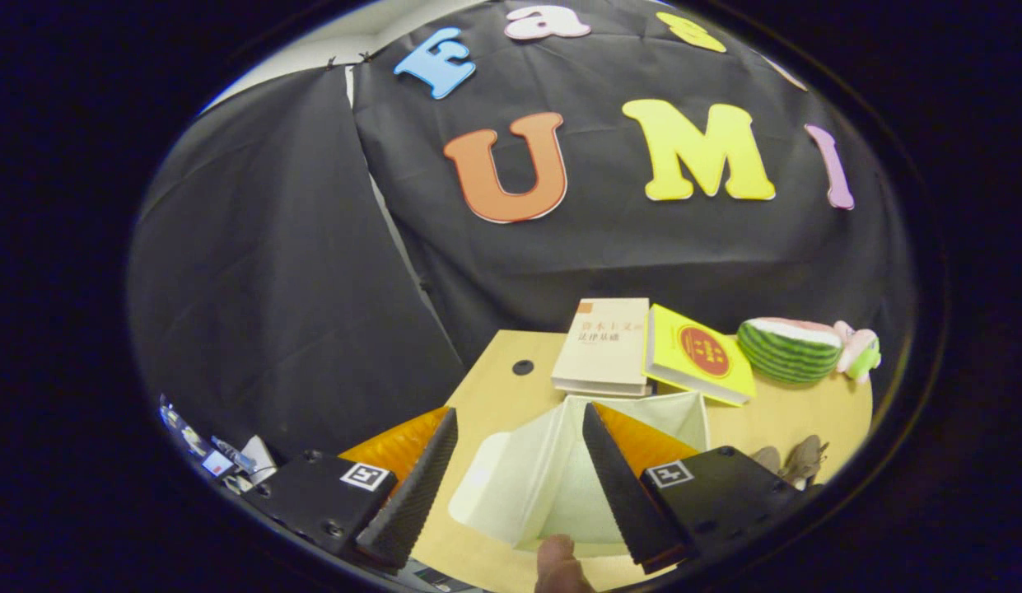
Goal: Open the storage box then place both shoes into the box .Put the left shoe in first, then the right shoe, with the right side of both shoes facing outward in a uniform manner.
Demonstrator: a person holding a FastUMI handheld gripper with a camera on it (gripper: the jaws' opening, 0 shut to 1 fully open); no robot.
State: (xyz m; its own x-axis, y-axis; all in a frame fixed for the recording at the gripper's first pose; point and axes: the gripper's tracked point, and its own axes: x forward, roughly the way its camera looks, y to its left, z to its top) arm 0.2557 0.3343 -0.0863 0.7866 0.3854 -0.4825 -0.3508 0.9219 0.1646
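Sitting open, storage box (560,478) lies between parted hand-held gripper (519,486) fingers.

Light is soft and even, falling from above, so the wooden table (494,395) reads bright and warm while the black cloth wall (296,272) soaks up light and shows only faint folds. The pale storage box (552,478) between the spread fingers of the gripper (519,478) is the brightest area, nearly washed out on its lid, with gentle shade inside; the orange finger backs carry a slight sheen. Fisheye bending curves the table's far edge, and a fingertip (560,560) at the table's near edge is blurred, while the books (605,346) stay fairly sharp.
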